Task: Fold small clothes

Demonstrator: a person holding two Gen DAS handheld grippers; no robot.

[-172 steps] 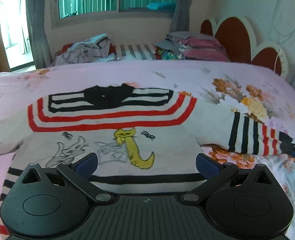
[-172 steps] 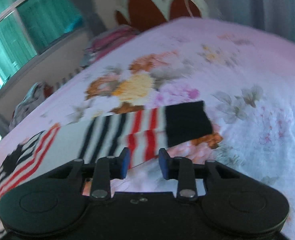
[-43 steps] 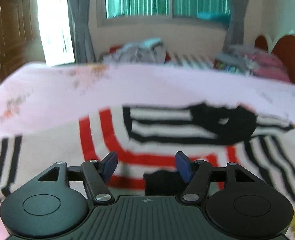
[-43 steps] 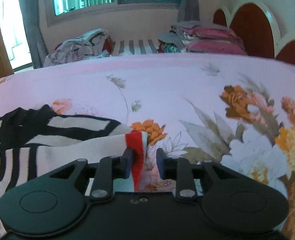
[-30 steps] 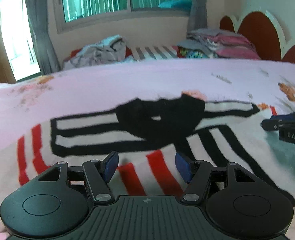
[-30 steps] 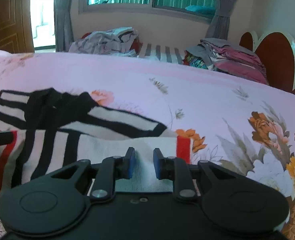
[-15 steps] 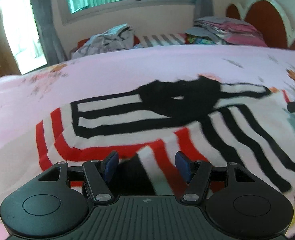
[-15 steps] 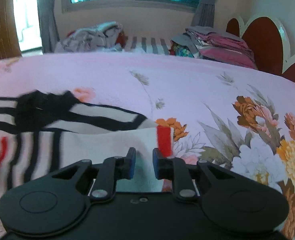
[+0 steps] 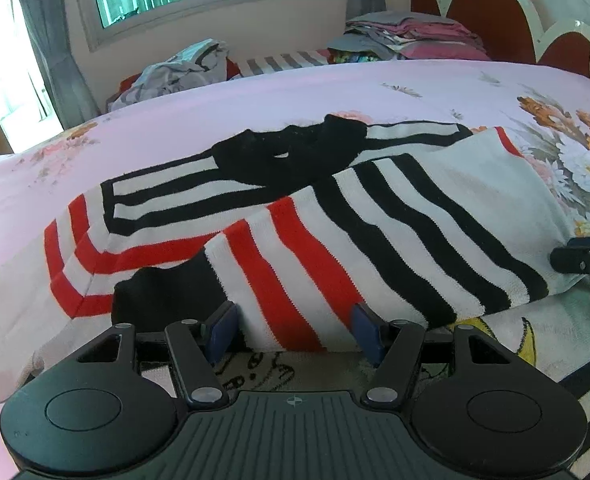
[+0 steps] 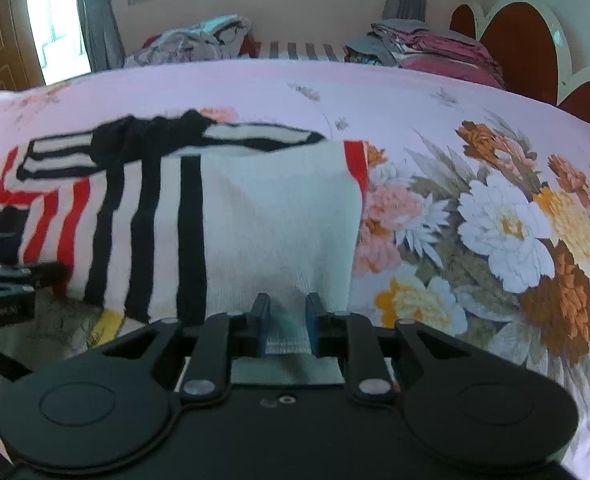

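A white sweater point(image 9: 167, 196) with black and red stripes and a black collar lies on the pink floral bedspread point(image 9: 335, 88). Its right sleeve point(image 9: 395, 232) is folded across the chest, the black cuff point(image 9: 163, 296) at the near left. My left gripper point(image 9: 295, 330) hovers over the sleeve's red stripes, jaws apart and holding nothing. My right gripper point(image 10: 287, 326) is shut on the white fabric of the sleeve point(image 10: 263, 232) near its shoulder end. Each gripper shows at the edge of the other's view: the right gripper point(image 9: 583, 260), the left gripper point(image 10: 3, 288).
A loose heap of clothes point(image 9: 175, 72) and a folded stack point(image 9: 407, 36) sit beyond the bed's far edge, under the window. A red and white scalloped headboard point(image 9: 491, 12) stands at the right. Bare bedspread with large flowers point(image 10: 507, 224) lies right of the sweater.
The folded sleeve now lies flatter and stretched across the chest. The cuff has slid left of my left gripper. My right gripper, still pinching the fabric, has drawn back toward the near side.
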